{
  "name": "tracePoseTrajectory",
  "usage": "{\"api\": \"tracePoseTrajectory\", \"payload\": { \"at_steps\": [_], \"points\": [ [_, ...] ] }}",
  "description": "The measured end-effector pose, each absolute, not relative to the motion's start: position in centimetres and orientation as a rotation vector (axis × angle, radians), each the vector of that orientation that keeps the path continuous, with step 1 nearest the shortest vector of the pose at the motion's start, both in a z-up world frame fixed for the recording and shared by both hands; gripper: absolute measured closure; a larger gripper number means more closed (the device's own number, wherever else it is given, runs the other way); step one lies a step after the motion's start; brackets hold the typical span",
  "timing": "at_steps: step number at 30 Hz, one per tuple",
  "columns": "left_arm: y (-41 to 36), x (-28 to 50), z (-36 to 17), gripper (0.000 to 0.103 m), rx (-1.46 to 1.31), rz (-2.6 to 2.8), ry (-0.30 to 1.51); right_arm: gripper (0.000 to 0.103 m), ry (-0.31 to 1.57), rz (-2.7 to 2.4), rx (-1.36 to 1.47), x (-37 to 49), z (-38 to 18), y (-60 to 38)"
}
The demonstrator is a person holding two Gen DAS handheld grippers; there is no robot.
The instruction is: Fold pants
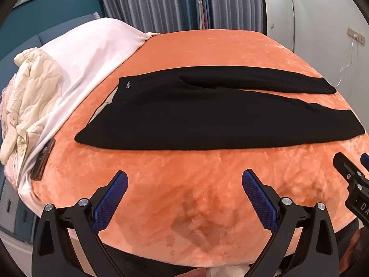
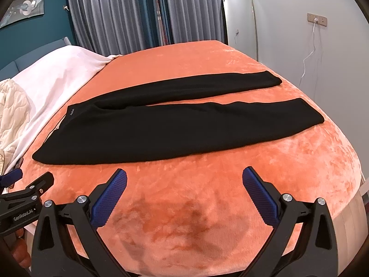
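Hovering both grippers over the near edge of the bed (image 1: 207, 53), above its orange plush cover. My left gripper (image 1: 184, 184) is spread wide with nothing between its blue pads; my right gripper (image 2: 184, 182) is likewise released and empty. Black pants (image 2: 175, 124) lie flat across the middle of the bed, waistband toward my left, both legs running off to my right, splayed apart with a strip of orange between them. Bare cover separates the grippers from the nearest pant leg; nothing lies in that stretch. Left of the pants: a white blanket (image 1: 92, 53) draped over the bed's end, a cream quilted jacket (image 1: 32, 92) bunched on it, and a dark phone (image 1: 43, 159) at the blanket's edge. Grey curtains (image 2: 120, 11) hang behind; a mirror (image 2: 239, 16) leans on the right wall.
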State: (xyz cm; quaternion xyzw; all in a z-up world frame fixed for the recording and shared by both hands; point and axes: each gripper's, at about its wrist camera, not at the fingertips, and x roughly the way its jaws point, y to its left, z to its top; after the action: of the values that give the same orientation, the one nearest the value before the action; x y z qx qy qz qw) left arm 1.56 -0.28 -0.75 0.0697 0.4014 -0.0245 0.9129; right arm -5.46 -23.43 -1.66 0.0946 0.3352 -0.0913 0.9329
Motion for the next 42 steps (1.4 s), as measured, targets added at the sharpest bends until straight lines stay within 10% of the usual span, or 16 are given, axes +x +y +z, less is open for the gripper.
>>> {"api": "tracePoseTrajectory", "payload": {
  "at_steps": [42],
  "points": [
    [-0.3,0.5,0.7,0.005,0.145,-0.060,0.756,0.005,0.668,-0.163,0.146,-6.1,-0.5,-21.2]
  ]
}}
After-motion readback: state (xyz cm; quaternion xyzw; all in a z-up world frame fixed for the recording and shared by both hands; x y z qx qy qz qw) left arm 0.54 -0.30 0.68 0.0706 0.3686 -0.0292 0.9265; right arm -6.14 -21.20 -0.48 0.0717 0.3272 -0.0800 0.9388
